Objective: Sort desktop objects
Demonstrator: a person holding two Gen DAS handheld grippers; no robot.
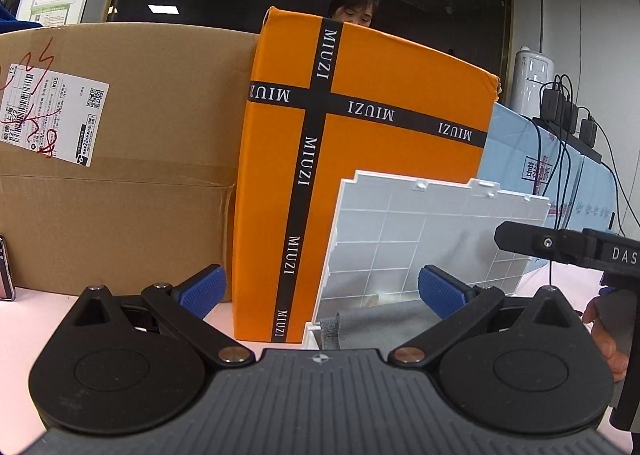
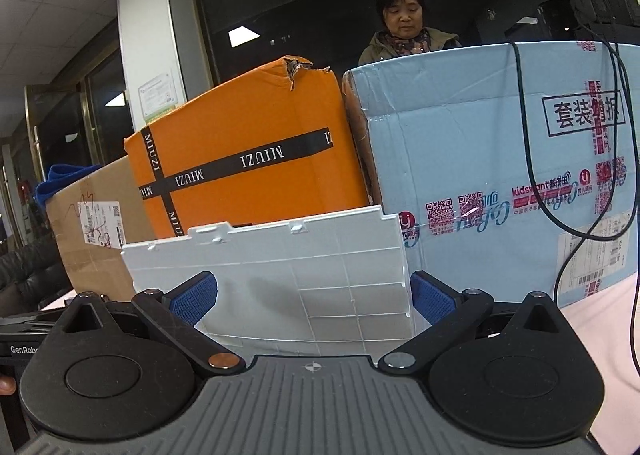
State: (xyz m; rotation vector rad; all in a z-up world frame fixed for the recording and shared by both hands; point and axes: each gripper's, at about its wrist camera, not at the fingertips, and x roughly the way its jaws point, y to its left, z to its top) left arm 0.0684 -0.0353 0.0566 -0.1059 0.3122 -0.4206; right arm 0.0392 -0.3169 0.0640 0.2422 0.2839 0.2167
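Observation:
A white plastic case stands on the pale pink table with its gridded lid (image 1: 420, 231) raised upright. Its inside is lined in grey (image 1: 384, 321), and a small grey foam piece (image 1: 331, 329) sticks up at the near left corner. My left gripper (image 1: 322, 291) hangs open over the case's left edge, blue pads (image 1: 204, 289) wide apart and holding nothing. My right gripper (image 2: 314, 297) is open too and faces the lid (image 2: 280, 267) head on. In the left wrist view the right gripper's black body (image 1: 560, 247) reaches in from the right, in front of the lid.
Behind the case stand a brown carton (image 1: 120, 183), an orange MIUZI box (image 1: 380, 103) and a light blue carton (image 2: 500, 175) with black cables hanging over it. A phone (image 1: 6, 271) lies at the left edge. A person sits behind the boxes.

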